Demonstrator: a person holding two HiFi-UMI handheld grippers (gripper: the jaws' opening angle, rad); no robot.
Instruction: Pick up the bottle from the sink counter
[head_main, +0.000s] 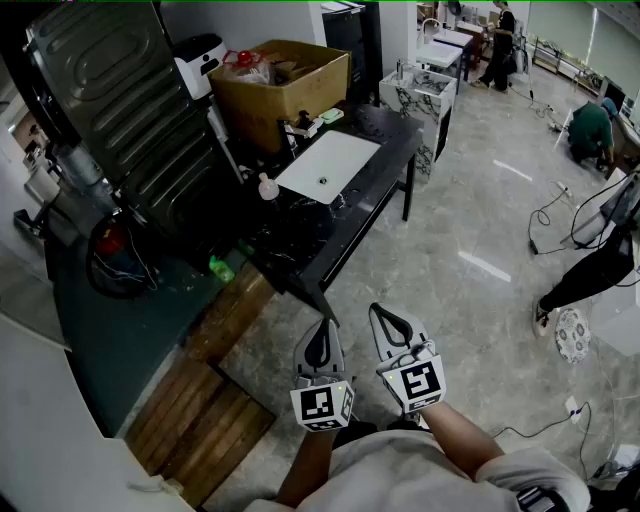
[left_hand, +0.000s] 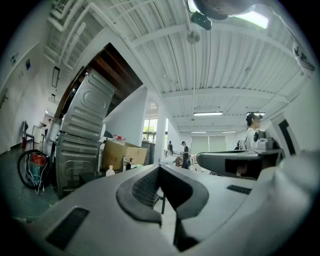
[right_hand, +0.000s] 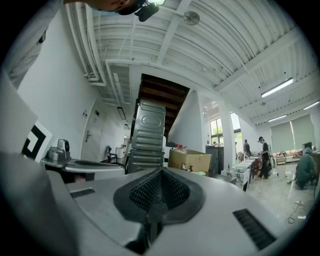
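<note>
Both grippers level over floor, short of the sink counter; bottle not picked up.

L gripper (head_main: 322, 335): jaws together, nothing btwn. R gripper (head_main: 388, 322): same, closed & empty; the two sit side by side. Bottle (head_main: 268, 187) stands upright on the black sink counter (head_main: 385, 135), just beside the left edge of the white basin (head_main: 335, 160), well apart from both grippers. Cap looks pinkish, but it's too small to be sure. Cardboard box (head_main: 280, 80) behind the bottle.
</note>
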